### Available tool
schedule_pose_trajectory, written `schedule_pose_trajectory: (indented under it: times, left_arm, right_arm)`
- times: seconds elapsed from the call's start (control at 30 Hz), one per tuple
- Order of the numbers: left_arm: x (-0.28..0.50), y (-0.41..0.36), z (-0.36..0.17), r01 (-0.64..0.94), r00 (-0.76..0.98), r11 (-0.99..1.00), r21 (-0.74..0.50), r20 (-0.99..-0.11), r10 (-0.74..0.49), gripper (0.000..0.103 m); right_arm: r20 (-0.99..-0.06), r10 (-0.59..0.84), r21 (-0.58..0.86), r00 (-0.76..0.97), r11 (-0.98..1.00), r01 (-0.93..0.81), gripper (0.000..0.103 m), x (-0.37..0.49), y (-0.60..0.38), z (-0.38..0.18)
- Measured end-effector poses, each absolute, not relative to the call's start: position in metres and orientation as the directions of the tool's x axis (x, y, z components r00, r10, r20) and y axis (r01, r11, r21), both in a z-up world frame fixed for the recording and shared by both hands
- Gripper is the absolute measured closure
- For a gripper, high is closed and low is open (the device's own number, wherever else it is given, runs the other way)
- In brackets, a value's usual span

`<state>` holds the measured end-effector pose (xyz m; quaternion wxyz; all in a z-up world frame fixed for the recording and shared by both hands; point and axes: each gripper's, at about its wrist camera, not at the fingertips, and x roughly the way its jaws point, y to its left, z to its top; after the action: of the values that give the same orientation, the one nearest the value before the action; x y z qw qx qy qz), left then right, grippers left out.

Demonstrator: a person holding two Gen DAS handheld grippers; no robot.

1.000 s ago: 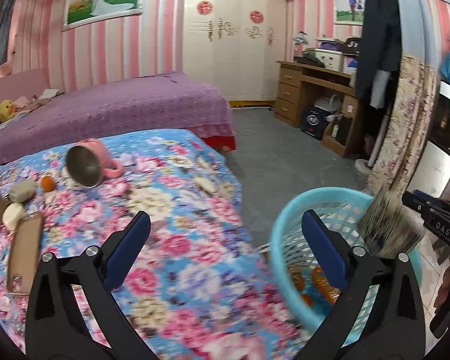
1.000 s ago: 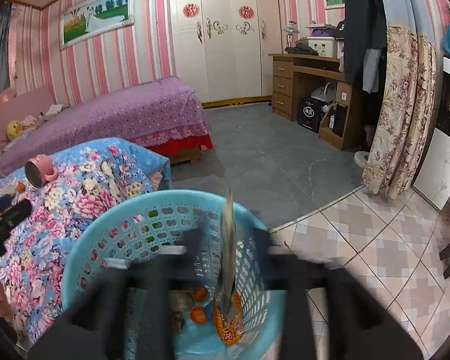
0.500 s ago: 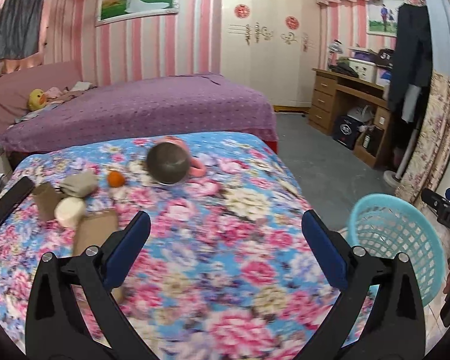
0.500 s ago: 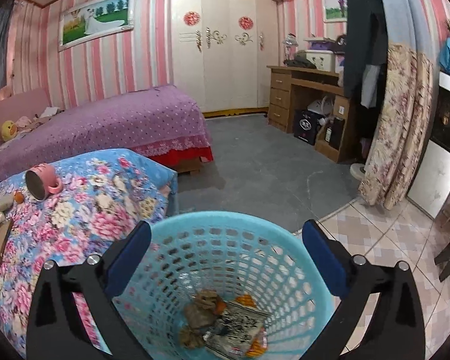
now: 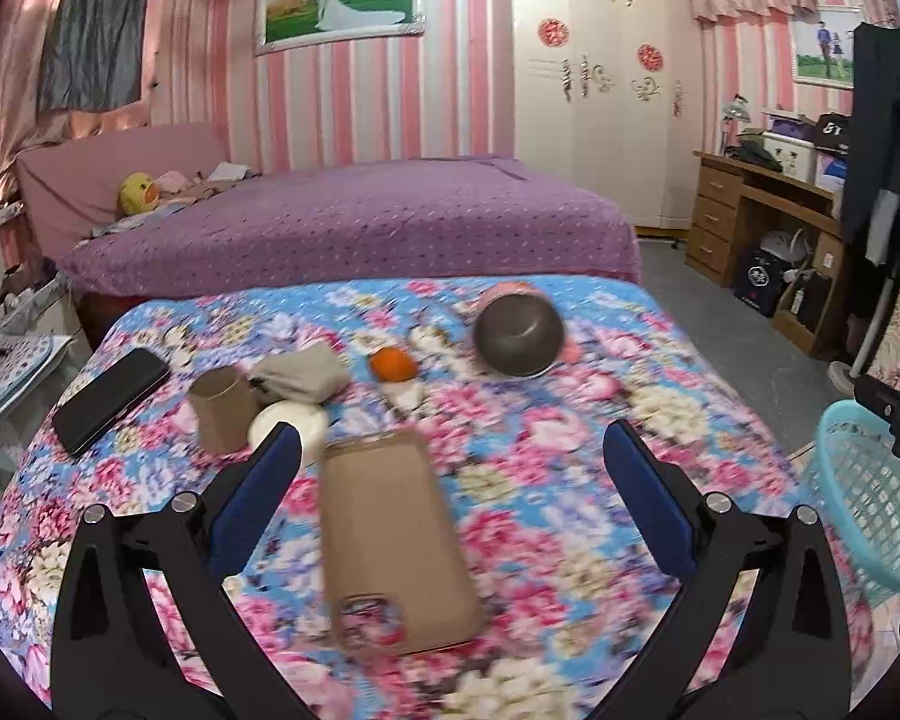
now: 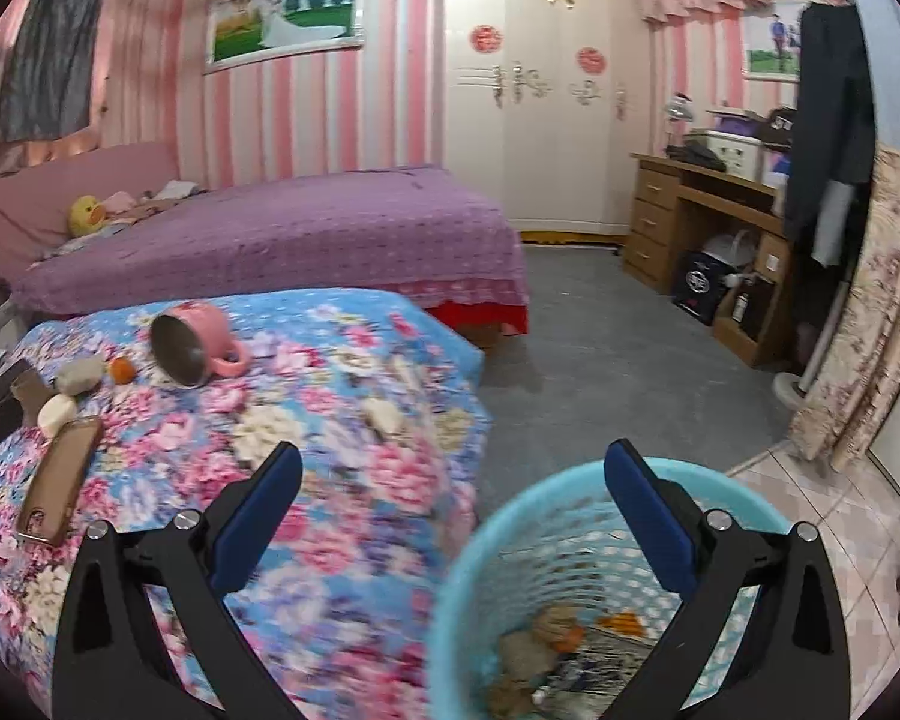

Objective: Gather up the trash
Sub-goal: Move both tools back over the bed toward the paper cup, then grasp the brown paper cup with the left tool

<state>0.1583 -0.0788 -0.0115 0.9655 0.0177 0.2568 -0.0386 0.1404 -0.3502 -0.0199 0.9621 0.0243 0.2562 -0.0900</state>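
A turquoise mesh basket (image 6: 576, 516) stands on the floor beside the flowered table, with wrappers and peel (image 6: 570, 648) at its bottom; it also shows at the right edge of the left wrist view as the basket (image 5: 864, 480). On the flowered cloth lie a cardboard tube (image 5: 219, 405), a crumpled grey wad (image 5: 300, 378), a white lump (image 5: 288, 426) and an orange piece (image 5: 393, 363). My left gripper (image 5: 450, 468) is open and empty above the brown phone case (image 5: 396, 540). My right gripper (image 6: 453, 480) is open and empty, straddling the table edge and the basket rim.
A tipped pink mug (image 5: 519, 333) with a steel inside, a black phone (image 5: 111, 396) and the phone case lie on the cloth. A purple bed (image 5: 354, 222) stands behind, a wooden desk (image 6: 708, 240) and flowered curtain (image 6: 870, 324) at right. Grey floor (image 6: 618, 360) lies between.
The right gripper let a wrapper drop into the basket, opened wide and swung left toward the table. The left gripper swung left from the basket to over the table's clutter.
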Motion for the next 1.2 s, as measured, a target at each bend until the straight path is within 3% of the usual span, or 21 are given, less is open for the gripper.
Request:
schedule_pose_trajectory:
  times: [0.3,0.83,1.2]
  left_arm:
    - [0.175,-0.029,-0.029,0.004,0.841,1.0,-0.011,-0.542,-0.01,0.006]
    - [0.233,0.035,-0.054,-0.12,0.76,0.993,-0.013,-0.645,0.083,0.006]
    - [0.272,0.068,-0.056,-0.141,0.748,0.987,-0.081,-0.662,0.053,0.008]
  right_arm:
    - [-0.534,-0.11,-0.057,0.838,0.994,0.094,0.005,0.16,-0.295,-0.037]
    - [-0.604,-0.068,0.001,0.794,0.996,0.086,0.005,0.219,-0.26,-0.061]
    - [-0.61,-0.048,0.035,0.791,0.996,0.088,0.005,0.243,-0.257,-0.06]
